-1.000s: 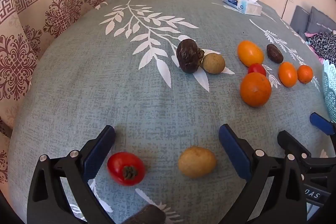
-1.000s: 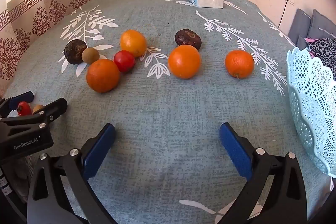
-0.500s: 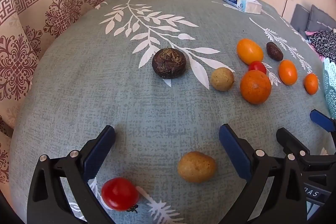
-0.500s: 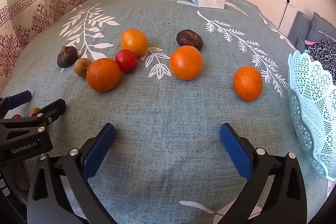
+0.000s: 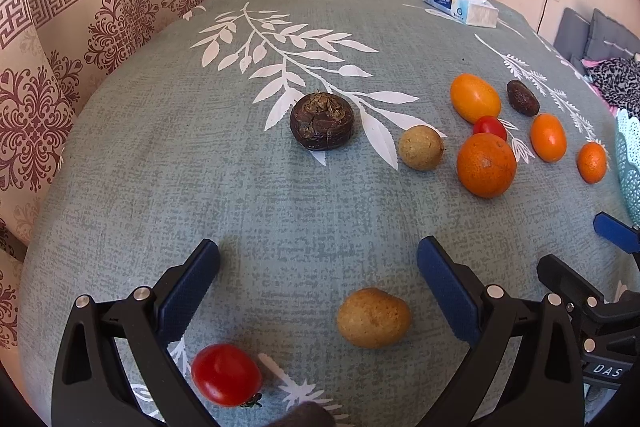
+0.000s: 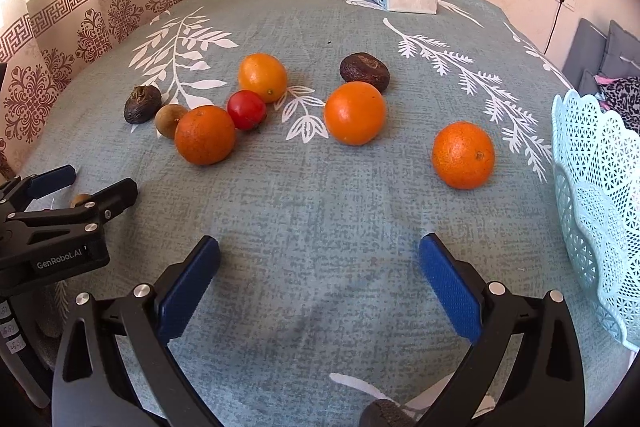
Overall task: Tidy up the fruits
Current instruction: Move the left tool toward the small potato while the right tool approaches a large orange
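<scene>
Oranges (image 6: 355,113), glossy and round, lie with tomatoes (image 6: 246,109) on the leaf-print tablecloth (image 6: 320,207) left of the mint lattice basket (image 6: 592,195), both grippers (image 5: 318,281) (image 6: 319,279) spread empty.

The surface (image 6: 320,207) is grey-green cloth with white leaf prints. Oranges (image 6: 354,113) are bright orange, the tomato (image 6: 246,109) red, the basket (image 6: 596,187) pale blue lattice.

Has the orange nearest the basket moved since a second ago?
Yes. In the right wrist view the orange has rolled toward the camera and toward the basket, away from the dark wrinkled fruit and the other orange it sat level with.
</scene>
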Motion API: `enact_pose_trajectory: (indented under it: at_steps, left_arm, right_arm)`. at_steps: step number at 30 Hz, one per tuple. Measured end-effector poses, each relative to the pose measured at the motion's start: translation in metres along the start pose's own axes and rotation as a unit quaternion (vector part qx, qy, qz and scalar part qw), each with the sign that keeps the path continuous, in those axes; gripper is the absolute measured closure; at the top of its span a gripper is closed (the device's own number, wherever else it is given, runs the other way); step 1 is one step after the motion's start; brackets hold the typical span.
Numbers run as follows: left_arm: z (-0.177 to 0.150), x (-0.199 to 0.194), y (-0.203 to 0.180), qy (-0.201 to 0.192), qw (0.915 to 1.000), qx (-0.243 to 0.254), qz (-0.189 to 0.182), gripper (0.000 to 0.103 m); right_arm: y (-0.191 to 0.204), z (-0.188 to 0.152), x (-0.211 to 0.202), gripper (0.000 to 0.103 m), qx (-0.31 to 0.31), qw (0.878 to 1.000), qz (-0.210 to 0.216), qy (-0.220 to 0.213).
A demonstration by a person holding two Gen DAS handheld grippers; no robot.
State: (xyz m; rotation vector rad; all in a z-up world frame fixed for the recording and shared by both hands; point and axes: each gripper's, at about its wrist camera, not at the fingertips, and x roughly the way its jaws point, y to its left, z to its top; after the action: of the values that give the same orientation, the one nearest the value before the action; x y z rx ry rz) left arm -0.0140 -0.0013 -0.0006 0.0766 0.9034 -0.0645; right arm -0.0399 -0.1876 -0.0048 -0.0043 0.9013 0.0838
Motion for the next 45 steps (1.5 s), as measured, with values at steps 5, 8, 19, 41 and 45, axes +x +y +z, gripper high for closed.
enact_pose_trajectory:
  at_steps: [5,8,19,41,45]
  left_arm:
    - [0.000,0.000,0.002,-0.001,1.0000,-0.001,-0.001,0.005]
    - [0.000,0.000,0.002,-0.001,1.0000,-0.001,-0.001,0.005]
    - [0.000,0.000,0.002,0.001,1.0000,0.000,-0.001,0.005]
    - [-0.007,-0.007,0.015,-0.013,0.9980,0.002,-0.062,0.005]
    - [-0.010,-0.011,0.019,-0.020,0.9963,-0.001,-0.083,0.005]
  right_arm:
    - [0.000,0.001,0.001,0.002,0.000,1.000,-0.002,0.001]
    - [0.000,0.001,0.001,0.002,0.000,1.000,-0.002,0.001]
    - [-0.018,-0.002,-0.006,0.003,0.058,0.998,-0.011,-0.014]
    - [-0.018,-0.003,-0.004,0.002,0.025,1.000,0.008,0.011]
    - [-0.018,-0.003,-0.004,0.002,0.020,1.000,0.000,0.013]
